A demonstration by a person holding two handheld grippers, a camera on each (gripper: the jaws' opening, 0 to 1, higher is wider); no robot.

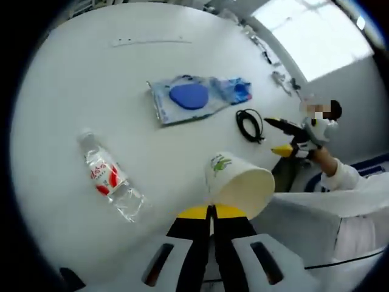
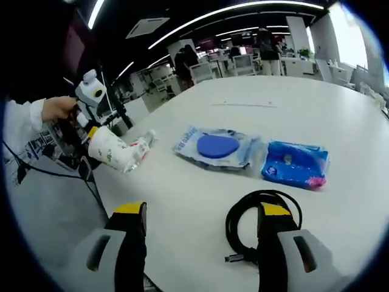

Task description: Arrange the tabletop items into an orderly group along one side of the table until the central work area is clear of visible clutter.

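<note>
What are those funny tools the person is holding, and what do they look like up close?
They are hand-held two-jaw grippers. The right gripper has black jaws with yellow tips on pale grey bodies with dark slots. The left gripper looks the same: black jaws, yellow tips, light grey body. From the right gripper view, it carries a white housing, and a thin black cable trails from it. The person wears a white long sleeve.

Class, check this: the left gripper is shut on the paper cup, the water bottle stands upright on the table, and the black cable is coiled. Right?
One error: the water bottle lies on its side, as the left gripper view shows. The left gripper is shut on the paper cup, and the black cable is coiled.
</note>
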